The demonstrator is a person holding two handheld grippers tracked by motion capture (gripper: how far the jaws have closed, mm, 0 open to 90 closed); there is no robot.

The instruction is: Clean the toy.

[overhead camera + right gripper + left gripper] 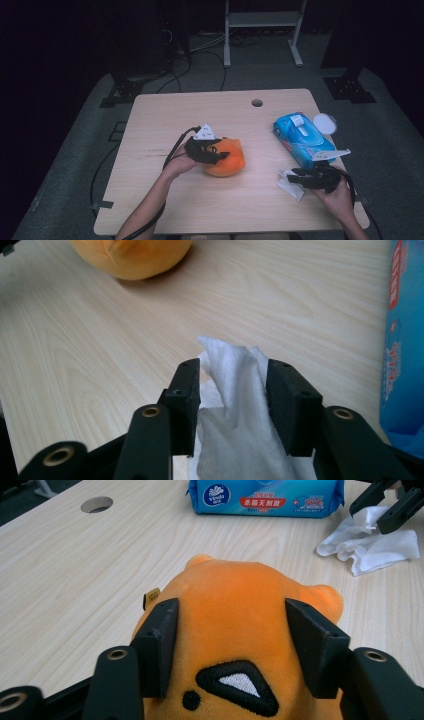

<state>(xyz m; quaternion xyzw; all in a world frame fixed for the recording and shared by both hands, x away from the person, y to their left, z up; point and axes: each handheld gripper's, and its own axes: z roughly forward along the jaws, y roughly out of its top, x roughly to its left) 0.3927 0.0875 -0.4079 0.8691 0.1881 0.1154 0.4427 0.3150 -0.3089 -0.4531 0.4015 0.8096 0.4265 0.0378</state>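
Pinching the limp white wipe, right gripper is part-closed; left gripper squeezes the soft orange plush across its sides.

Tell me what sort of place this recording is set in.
Probably a lab or recording studio, not a home: a bare light wooden table with a cable hole stands on grey carpet, loose black cables trail across the floor, and a white metal rack frame stands behind in the dark.

Blue wipes pack, white logo perhaps "Vinda", red band of Chinese characters
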